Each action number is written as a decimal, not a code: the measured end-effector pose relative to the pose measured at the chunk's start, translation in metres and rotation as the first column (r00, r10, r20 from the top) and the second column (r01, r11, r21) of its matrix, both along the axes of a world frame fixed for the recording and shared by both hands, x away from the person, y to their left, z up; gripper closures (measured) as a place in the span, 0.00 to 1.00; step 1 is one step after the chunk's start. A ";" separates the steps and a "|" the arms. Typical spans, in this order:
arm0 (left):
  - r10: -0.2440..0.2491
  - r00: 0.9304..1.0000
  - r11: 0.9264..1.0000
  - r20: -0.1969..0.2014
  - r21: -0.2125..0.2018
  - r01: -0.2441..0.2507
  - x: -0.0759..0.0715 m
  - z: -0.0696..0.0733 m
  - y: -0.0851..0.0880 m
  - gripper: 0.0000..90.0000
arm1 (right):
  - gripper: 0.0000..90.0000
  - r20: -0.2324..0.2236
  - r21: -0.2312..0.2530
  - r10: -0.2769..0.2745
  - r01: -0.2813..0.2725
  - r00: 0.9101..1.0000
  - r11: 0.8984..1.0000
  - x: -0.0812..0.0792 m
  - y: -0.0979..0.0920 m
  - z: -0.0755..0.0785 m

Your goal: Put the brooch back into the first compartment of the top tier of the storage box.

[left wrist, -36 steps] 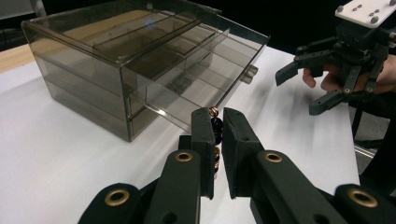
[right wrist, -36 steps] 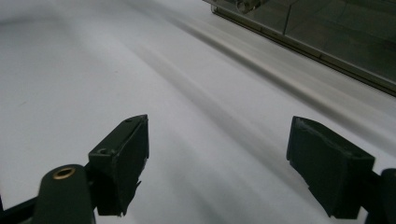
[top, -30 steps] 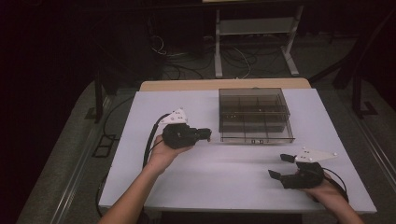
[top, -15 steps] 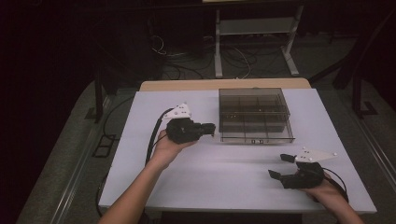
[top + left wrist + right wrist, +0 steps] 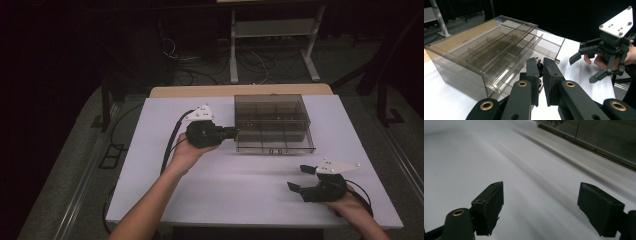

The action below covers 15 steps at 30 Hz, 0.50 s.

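The left claw [image 5: 539,75] is pinching a small round thing [image 5: 538,60] beside the clear plastic box [image 5: 272,122]. The right claw [image 5: 302,178] is resting wide apart on the white bench [image 5: 235,185]

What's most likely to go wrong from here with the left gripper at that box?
1. The left gripper pinches a small dark piece only at its tips, so it may slip out over the table.
2. Its jaws sit close to the left wall of the smoky clear compartment box; a nudge could shove the box.
3. The right gripper rests open and apart, not bracing the box.
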<state>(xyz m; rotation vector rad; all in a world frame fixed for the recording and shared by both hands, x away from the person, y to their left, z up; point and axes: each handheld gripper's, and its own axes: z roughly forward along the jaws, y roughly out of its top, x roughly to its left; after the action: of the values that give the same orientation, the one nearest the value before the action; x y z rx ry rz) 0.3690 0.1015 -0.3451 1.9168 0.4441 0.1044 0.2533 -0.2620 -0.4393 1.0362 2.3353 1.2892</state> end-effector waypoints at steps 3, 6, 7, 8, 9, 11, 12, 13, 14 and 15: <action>0.001 1.000 1.000 -0.001 0.011 -0.001 0.003 -0.001 -0.006 0.92 | 0.23 0.001 0.001 0.000 0.000 1.000 1.000 0.000 0.000 0.000; 0.001 1.000 1.000 -0.010 0.024 -0.001 0.006 -0.003 -0.011 0.92 | 0.23 0.000 0.002 -0.001 0.001 1.000 1.000 0.000 -0.001 0.000; 0.003 1.000 1.000 -0.010 0.029 -0.002 0.007 -0.004 -0.013 0.92 | 0.23 0.001 0.002 -0.001 0.001 1.000 1.000 0.000 -0.001 0.000; 0.004 1.000 0.999 -0.013 0.034 -0.004 0.008 -0.005 -0.015 0.92 | 0.23 -0.001 0.003 -0.001 0.001 1.000 1.000 0.000 -0.001 0.000; 0.006 1.000 0.999 -0.012 0.041 -0.006 0.009 -0.007 -0.017 0.92 | 0.23 0.000 0.002 0.000 0.000 1.000 1.000 0.000 -0.001 0.000; 0.005 1.000 0.998 -0.012 0.056 -0.005 0.011 -0.009 -0.020 0.92 | 0.23 0.000 0.001 0.000 0.000 1.000 1.000 0.000 -0.001 0.000; 0.009 1.000 0.998 -0.013 0.060 -0.008 0.011 -0.010 -0.022 0.92 | 0.23 0.000 0.001 0.000 0.000 1.000 1.000 0.000 -0.001 0.000; 0.009 1.000 0.997 -0.010 0.071 -0.008 0.012 -0.011 -0.024 0.92 | 0.23 0.000 0.001 0.000 0.000 1.000 1.000 0.000 -0.001 0.000; 0.011 1.000 0.997 -0.007 0.083 -0.010 0.013 -0.011 -0.026 0.92 | 0.23 0.000 0.002 0.000 0.000 1.000 1.000 0.000 -0.001 0.000; 0.013 1.000 0.996 -0.002 0.093 -0.013 0.014 -0.012 -0.028 0.92 | 0.23 0.000 0.002 0.000 0.000 1.000 1.000 0.000 -0.001 0.000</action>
<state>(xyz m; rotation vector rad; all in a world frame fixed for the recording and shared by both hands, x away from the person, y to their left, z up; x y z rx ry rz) 0.3826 0.0737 -0.3574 2.0061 0.4602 0.1337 0.2530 -0.2628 -0.4391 1.0374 2.3343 1.2917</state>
